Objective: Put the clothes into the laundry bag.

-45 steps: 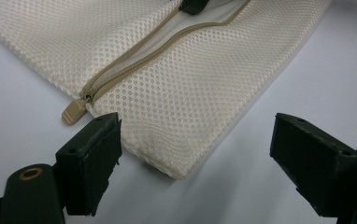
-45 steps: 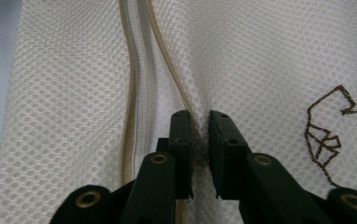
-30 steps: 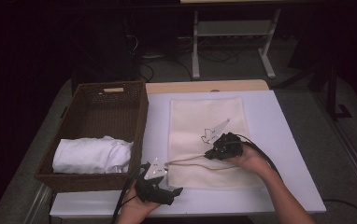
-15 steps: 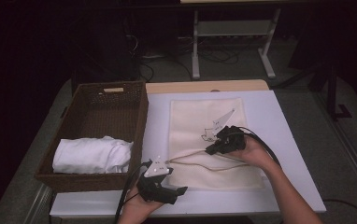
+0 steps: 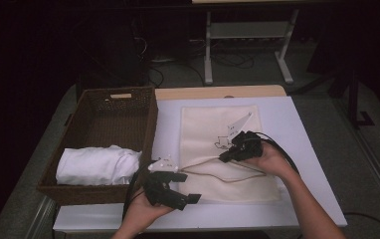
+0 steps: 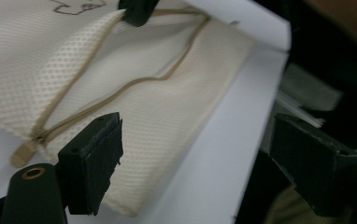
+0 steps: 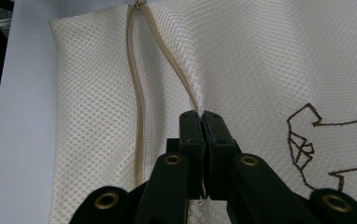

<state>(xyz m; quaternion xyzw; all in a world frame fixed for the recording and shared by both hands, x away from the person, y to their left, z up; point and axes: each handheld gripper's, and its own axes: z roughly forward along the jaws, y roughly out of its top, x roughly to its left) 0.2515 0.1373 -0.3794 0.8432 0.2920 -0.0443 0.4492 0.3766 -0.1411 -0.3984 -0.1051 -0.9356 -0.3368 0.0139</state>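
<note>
Cream mesh bag (image 5: 221,144) flat on white table top (image 5: 305,134), zip end toward person, dark line drawing (image 7: 324,147) stitched on upper face. Right gripper (image 5: 229,155) over mid bag, jaws pressed tight together w/ upper edge of zip opening (image 7: 167,60) pinched between them; in right gripper view, mesh pulled up into a ridge at jaw tips, tan zip tape splitting in two lines running away toward bag's far corner. Zip open along most of visible length, lower tape lying flat, upper tape lifted. Left gripper (image 5: 170,189) at table's near edge, just beside bag's near left corner, jaws spread wide, nothing between them; in left gripper view, one pad over bag corner close to zip's closed end & tan pull tab (image 6: 22,154), other pad out past table edge. Contact w/ fabric there: can't tell. Brown wicker basket (image 5: 103,107) left of bag, touching table top's left side, w/ folded white cloth (image 5: 97,164) in its near half.
</note>
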